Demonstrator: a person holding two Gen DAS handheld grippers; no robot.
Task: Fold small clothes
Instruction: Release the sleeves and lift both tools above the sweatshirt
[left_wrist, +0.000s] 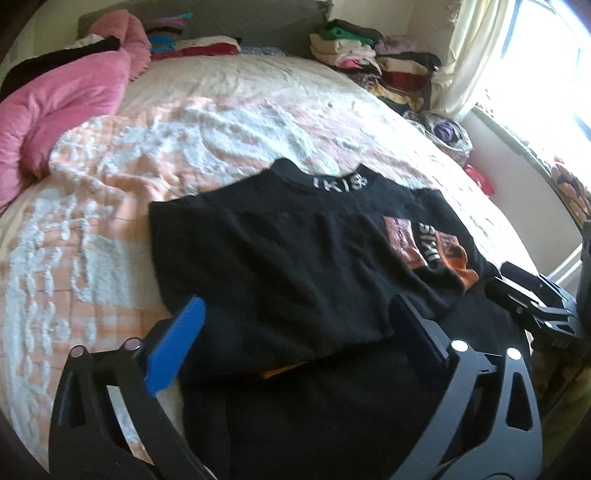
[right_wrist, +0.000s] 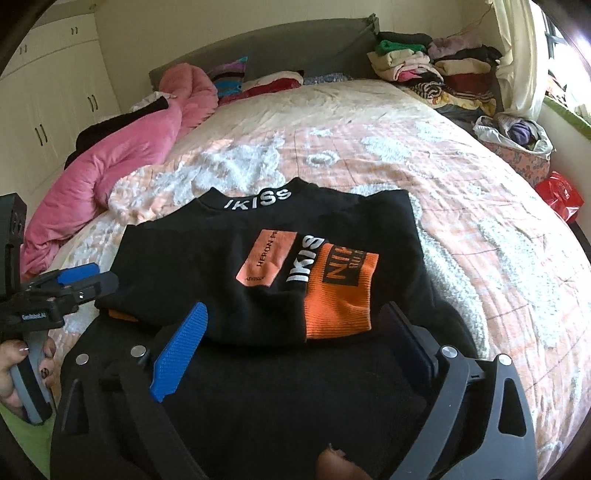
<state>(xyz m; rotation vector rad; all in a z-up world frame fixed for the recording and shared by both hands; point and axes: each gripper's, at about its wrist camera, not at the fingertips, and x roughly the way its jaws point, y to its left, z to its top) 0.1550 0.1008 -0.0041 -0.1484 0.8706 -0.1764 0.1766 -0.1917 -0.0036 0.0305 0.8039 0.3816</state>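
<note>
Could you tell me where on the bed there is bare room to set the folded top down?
The bedspread lies bare between the black top and the headboard. Crowded: pink duvet along the left, clothes pile at the far right corner.

The left gripper (left_wrist: 295, 332) is pointing downward at a slant, its jaws standing wide apart with nothing pressed between the pads. The right gripper (right_wrist: 295, 347) is angling down likewise, jaws spread wide and gripping nothing. A hand (right_wrist: 18, 373) is wrapping around the left gripper's handle, painted fingernails showing.
</note>
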